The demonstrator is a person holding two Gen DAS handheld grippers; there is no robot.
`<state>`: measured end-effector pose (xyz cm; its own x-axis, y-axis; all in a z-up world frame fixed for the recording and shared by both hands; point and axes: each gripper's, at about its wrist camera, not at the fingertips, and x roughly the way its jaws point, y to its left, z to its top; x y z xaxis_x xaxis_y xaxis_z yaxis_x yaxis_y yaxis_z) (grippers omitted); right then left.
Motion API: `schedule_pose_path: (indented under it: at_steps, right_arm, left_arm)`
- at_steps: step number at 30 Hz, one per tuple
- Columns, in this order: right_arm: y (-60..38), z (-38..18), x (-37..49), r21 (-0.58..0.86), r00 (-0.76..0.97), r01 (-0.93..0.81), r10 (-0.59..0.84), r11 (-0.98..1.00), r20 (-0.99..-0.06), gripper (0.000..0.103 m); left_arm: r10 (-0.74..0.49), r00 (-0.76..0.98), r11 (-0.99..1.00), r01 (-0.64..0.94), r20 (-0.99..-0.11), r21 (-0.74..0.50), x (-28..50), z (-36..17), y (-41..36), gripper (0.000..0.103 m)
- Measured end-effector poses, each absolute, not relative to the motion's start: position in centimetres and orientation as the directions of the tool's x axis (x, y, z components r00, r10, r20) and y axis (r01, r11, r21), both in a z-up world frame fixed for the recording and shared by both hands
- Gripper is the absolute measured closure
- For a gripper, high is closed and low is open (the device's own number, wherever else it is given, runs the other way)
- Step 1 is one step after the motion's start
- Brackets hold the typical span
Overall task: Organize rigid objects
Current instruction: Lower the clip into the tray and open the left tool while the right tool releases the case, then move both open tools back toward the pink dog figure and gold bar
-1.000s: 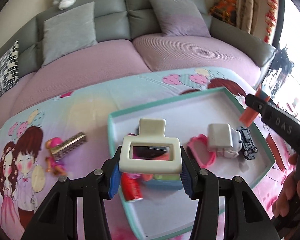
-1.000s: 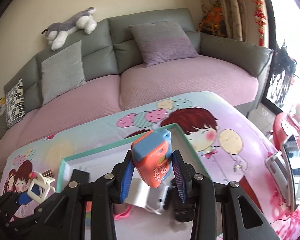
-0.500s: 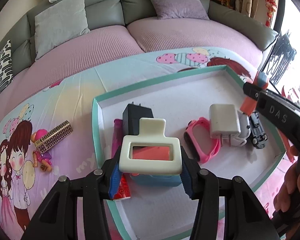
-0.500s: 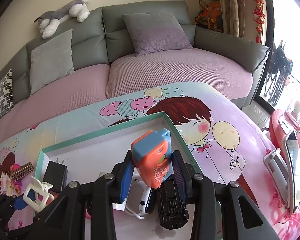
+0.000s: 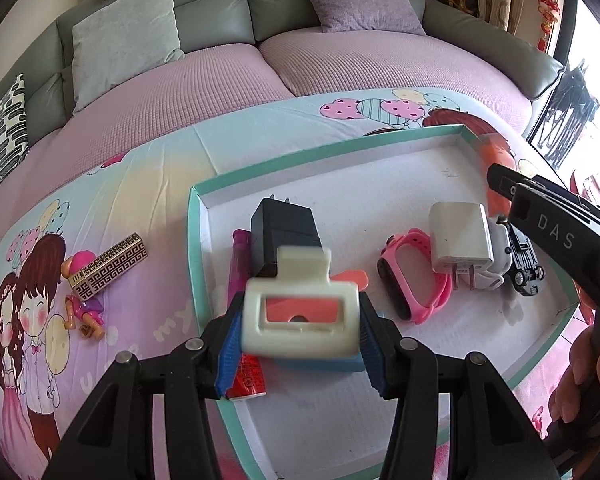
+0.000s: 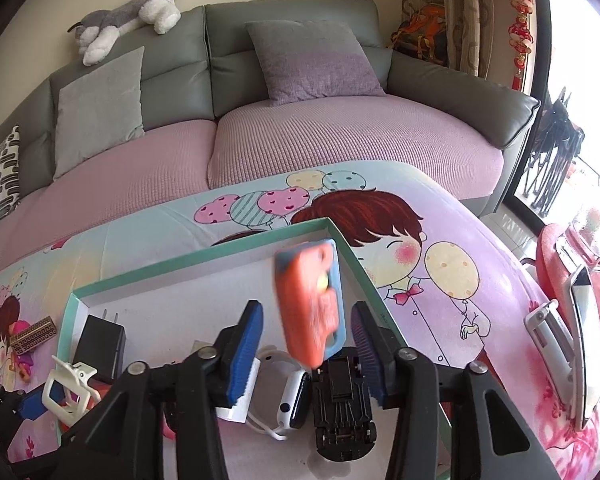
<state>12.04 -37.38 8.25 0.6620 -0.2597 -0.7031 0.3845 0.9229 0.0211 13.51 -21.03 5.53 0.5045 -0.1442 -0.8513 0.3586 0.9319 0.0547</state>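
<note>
Blue pads on our right gripper [image 6: 307, 354] are spreading, and the orange toy [image 6: 310, 304] between them looks blurred and free of both, so we judge it is dropping. Below it lie a black toy car [image 6: 342, 404] and a white charger [image 5: 458, 236], inside the teal-rimmed box [image 6: 180, 264]; it could bounce off them or clip the rim just right. Our left gripper [image 5: 300, 350] clamps a white clip [image 5: 300, 320] over crowded items, risking a pile-up.
</note>
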Motion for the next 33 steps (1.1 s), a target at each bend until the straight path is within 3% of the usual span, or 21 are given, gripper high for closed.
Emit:
schedule_pose_path:
  at_steps: [3, 12, 15, 18, 19, 22, 27, 33]
  right_arm:
    - [-37.4, 8.3, 12.0, 0.024, 0.664, 0.385, -0.259, 0.923, -0.702, 0.045]
    - [-37.2, 8.0, 12.3, 0.023, 0.655, 0.377, -0.25, 0.926, -0.713, 0.044]
    - [-37.2, 7.9, 12.3, 0.025, 0.651, 0.38, -0.248, 0.925, -0.717, 0.037]
    - [-37.3, 7.9, 12.3, 0.035, 0.654, 0.381, -0.243, 0.924, -0.717, 0.026]
    - [-37.3, 7.9, 12.3, 0.039, 0.656, 0.38, -0.24, 0.924, -0.715, 0.021]
    - [-37.2, 8.0, 12.2, 0.045, 0.661, 0.377, -0.235, 0.925, -0.712, 0.019]
    - [-36.9, 8.2, 12.2, 0.057, 0.672, 0.369, -0.224, 0.928, -0.706, 0.001]
    - [-36.3, 8.7, 12.1, 0.086, 0.695, 0.351, -0.198, 0.933, -0.691, 0.0]
  left_arm:
    - [-0.147, 0.509, 0.934, 0.354, -0.848, 0.05, 13.5, 5.7, -21.0, 0.043]
    - [-0.147, 0.516, 0.942, 0.333, -0.844, 0.039, 13.6, 6.0, -20.4, 0.039]
    - [-0.146, 0.522, 0.95, 0.312, -0.841, 0.029, 13.7, 6.3, -19.8, 0.037]
    - [-0.152, 0.531, 0.96, 0.281, -0.834, 0.003, 13.9, 6.8, -18.9, 0.018]
    - [-0.151, 0.536, 0.962, 0.272, -0.83, 0.0, 13.9, 6.9, -18.6, 0.017]
    - [-0.144, 0.557, 0.971, 0.237, -0.818, -0.01, 14.1, 7.4, -17.6, 0.017]
    - [-0.124, 0.585, 0.987, 0.159, -0.802, -0.037, 14.5, 7.8, -15.6, 0.014]
    - [-0.025, 0.625, 1.0, 0.011, -0.78, -0.023, 14.9, 8.1, -12.0, 0.014]
